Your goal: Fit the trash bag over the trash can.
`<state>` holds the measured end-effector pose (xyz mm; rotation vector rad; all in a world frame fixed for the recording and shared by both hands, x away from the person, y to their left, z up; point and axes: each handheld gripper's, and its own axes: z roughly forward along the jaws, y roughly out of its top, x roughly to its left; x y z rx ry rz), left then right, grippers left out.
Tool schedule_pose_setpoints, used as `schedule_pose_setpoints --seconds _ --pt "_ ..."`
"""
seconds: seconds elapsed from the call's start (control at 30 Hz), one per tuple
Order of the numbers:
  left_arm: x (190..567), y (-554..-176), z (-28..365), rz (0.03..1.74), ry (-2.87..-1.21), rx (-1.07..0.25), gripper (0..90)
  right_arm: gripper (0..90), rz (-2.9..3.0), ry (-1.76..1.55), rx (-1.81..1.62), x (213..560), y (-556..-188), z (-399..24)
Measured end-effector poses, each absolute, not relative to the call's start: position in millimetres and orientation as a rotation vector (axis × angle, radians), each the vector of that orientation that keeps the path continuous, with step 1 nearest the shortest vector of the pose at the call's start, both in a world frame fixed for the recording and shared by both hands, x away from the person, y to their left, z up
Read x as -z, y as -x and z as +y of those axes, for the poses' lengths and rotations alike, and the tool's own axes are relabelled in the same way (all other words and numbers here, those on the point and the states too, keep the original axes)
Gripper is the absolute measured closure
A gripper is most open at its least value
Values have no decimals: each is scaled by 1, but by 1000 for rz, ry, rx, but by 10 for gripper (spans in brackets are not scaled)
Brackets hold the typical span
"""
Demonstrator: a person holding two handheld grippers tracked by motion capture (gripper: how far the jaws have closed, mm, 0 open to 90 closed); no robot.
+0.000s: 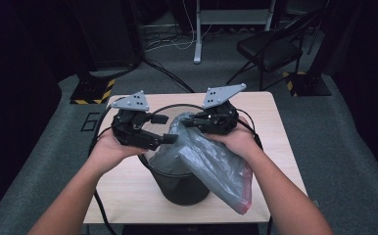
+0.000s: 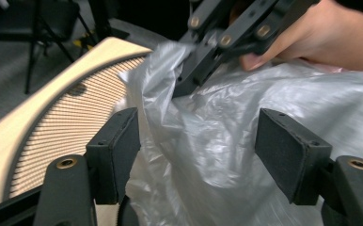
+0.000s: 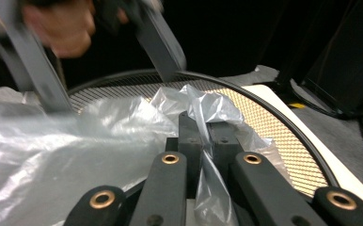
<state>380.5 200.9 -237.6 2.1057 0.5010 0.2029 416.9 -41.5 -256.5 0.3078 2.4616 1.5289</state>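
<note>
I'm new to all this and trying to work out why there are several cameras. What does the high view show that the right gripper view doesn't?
High view alone: the person's forearms, the whole black mesh bin on the wooden table, the bag's red edge hanging outside the bin, and a folding chair beyond.

Right gripper view alone: close up, the right gripper with its jaws pinched shut on a fold of the plastic bag.

Both: the bag, the bin's rim, the table, and the left gripper with jaws apart, gripping nothing.
</note>
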Motion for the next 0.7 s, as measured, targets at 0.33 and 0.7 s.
schedule_pose_setpoints --seconds 0.33,0.7 --pt "259 -394 186 455 -2171 -134 495 854 2492 -297 -1624 253 -412 -40" --pt "264 -397 201 501 -2277 -237 845 512 2441 -330 -1550 242 -403 -54"
